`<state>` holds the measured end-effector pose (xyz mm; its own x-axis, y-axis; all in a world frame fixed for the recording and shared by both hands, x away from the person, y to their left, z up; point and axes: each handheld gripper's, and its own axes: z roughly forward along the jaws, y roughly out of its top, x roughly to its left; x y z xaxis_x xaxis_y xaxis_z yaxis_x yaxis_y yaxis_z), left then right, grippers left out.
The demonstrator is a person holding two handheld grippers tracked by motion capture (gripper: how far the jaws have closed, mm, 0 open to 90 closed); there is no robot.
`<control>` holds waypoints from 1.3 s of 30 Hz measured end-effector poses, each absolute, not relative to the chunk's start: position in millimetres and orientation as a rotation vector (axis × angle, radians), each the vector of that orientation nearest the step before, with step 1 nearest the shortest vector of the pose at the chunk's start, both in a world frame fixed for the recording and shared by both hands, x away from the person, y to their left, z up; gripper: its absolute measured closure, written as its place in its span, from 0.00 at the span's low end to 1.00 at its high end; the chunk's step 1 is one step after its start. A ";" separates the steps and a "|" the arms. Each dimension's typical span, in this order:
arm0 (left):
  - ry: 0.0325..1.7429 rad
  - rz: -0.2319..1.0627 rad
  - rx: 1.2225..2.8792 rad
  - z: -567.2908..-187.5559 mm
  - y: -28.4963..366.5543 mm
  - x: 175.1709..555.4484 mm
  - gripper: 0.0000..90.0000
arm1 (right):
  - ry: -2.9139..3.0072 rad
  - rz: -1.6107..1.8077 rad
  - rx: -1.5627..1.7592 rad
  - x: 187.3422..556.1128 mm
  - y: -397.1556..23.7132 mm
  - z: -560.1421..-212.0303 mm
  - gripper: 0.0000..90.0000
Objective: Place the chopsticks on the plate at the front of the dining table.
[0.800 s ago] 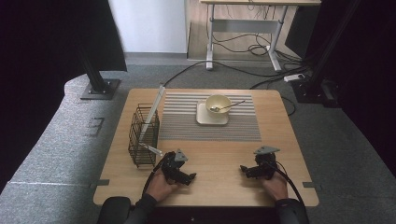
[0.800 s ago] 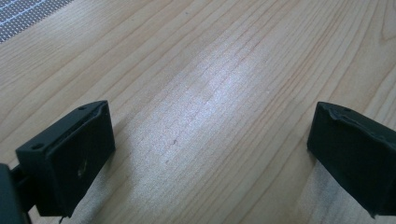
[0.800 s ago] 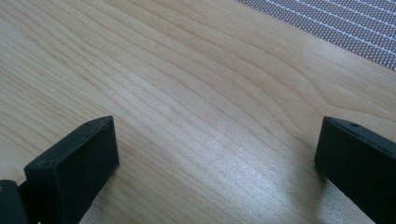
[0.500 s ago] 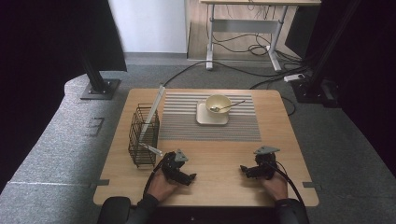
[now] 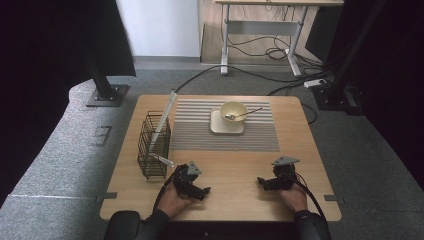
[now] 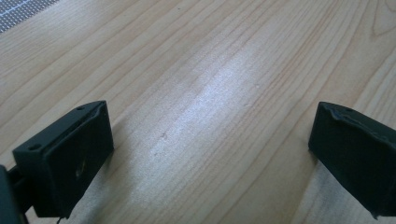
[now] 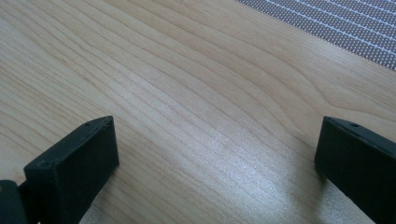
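Wooden worktop (image 5: 235, 172) bare under both tongs, left (image 5: 202, 192) and right (image 5: 261, 182), jaws wide, empty. Risk: reaching toward bowl (image 5: 233, 110) could knock spoon (image 5: 241, 115) or tip rack (image 5: 154, 145).

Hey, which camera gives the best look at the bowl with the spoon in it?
The high view. There the bowl sits whole on a square plate on the striped mat, the spoon leaning over its right rim. The two gripper views look down between open jaws at bare wood and a mat corner.
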<state>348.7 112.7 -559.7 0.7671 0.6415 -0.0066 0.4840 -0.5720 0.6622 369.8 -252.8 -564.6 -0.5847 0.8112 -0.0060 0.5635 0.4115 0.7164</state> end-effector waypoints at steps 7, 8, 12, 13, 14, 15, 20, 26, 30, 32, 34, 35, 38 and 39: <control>0.821 0.302 2.297 -559.8 110.9 342.1 0.00 | 2.311 0.977 1.198 369.5 -252.5 -564.4 0.00; 0.821 0.302 2.297 -559.8 110.9 342.1 0.00 | 2.310 0.976 1.202 369.2 -252.4 -564.3 0.00; 0.805 0.295 2.302 -559.9 109.9 336.1 0.00 | 2.317 0.990 1.214 367.3 -252.3 -561.8 0.00; 0.803 0.294 2.302 -559.9 109.7 334.7 0.00 | 2.318 0.994 1.211 366.7 -252.3 -560.9 0.00; 0.799 0.294 2.304 -559.9 109.6 333.0 0.00 | 2.317 0.995 1.211 365.9 -251.8 -559.4 0.00; 0.796 0.291 2.304 -559.9 109.5 331.7 0.00 | 2.311 1.005 1.204 364.8 -251.2 -557.5 0.00; 0.782 0.286 2.310 -559.8 109.1 324.3 0.00 | 2.290 1.032 1.194 359.9 -250.1 -546.3 0.00; 0.768 0.281 2.313 -559.9 108.9 319.9 0.00 | 2.298 1.055 1.164 355.2 -244.2 -533.6 0.00; 0.760 0.281 2.316 -559.9 108.8 318.3 0.00 | 2.307 1.061 1.158 352.9 -239.5 -525.7 0.00; 0.756 0.278 2.318 -559.8 108.7 317.4 0.00 | 2.323 1.075 1.142 351.7 -235.2 -518.9 0.00; 0.755 0.279 2.319 -559.8 108.7 317.4 0.00 | 2.331 1.079 1.137 351.4 -234.0 -517.0 0.00; 0.755 0.278 2.318 -559.9 108.6 317.2 0.00 | 2.337 1.087 1.131 351.0 -231.8 -513.5 0.00; 0.750 0.278 2.320 -559.8 108.5 316.9 0.00 | 2.357 1.109 1.110 350.0 -223.1 -502.3 0.00; 0.750 0.278 2.320 -559.8 108.5 316.9 0.00 | 2.357 1.109 1.110 350.0 -223.1 -502.3 0.00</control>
